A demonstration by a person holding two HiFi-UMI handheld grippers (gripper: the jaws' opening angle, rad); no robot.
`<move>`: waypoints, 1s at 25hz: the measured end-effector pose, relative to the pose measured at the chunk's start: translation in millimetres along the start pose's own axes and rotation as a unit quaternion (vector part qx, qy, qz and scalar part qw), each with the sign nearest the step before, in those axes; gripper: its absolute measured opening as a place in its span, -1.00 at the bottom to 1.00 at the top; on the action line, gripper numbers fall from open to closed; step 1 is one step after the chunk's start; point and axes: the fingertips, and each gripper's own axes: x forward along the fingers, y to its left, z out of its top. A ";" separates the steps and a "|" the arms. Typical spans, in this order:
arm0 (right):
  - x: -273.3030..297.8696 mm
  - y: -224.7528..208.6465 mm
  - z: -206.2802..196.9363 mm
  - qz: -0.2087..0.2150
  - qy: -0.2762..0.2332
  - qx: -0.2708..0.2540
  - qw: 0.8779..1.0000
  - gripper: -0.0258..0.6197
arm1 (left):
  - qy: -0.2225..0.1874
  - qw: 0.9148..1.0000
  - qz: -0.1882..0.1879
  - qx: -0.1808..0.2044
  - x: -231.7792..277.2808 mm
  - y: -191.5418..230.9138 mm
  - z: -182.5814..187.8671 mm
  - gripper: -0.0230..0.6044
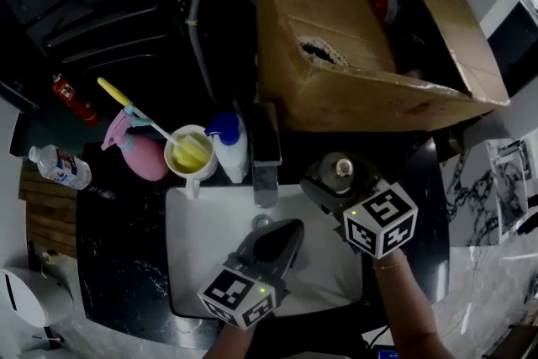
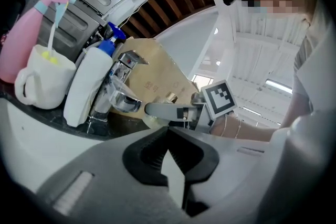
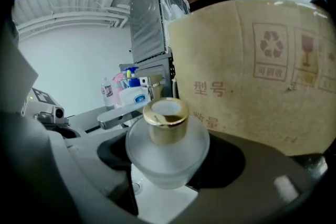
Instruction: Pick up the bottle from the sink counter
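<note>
One grasp was made: the right hand-held gripper (image 3: 168, 162) pinched the frosted bottle (image 3: 167, 141) between its jaws, just ahead of its camera. Whether the bottle was clear of the table (image 1: 126, 265) could not be told, so the lift probably remained. The left hand-held gripper (image 2: 169, 157) was pressed together, empty.

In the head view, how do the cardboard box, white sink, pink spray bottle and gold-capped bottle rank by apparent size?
Cardboard box, largest.
White sink, second.
Pink spray bottle and gold-capped bottle look about alike; the latter is partly hidden, so no ranking.
</note>
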 end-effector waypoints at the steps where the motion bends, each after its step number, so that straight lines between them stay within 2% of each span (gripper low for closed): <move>1: -4.5 3.2 3.0 -0.002 -0.006 0.001 1.000 0.12 | 0.000 1.000 -0.003 0.001 -1.4 -1.5 1.6 -0.91; 10: -44.6 23.1 25.8 -0.015 -0.062 0.016 0.998 0.12 | -0.010 0.999 -0.017 0.027 -14.6 -19.6 21.4 -0.91; 25: -131.3 59.8 60.2 0.016 -0.148 -0.004 0.989 0.12 | -0.050 0.996 0.013 0.076 -41.3 -73.0 48.6 -0.91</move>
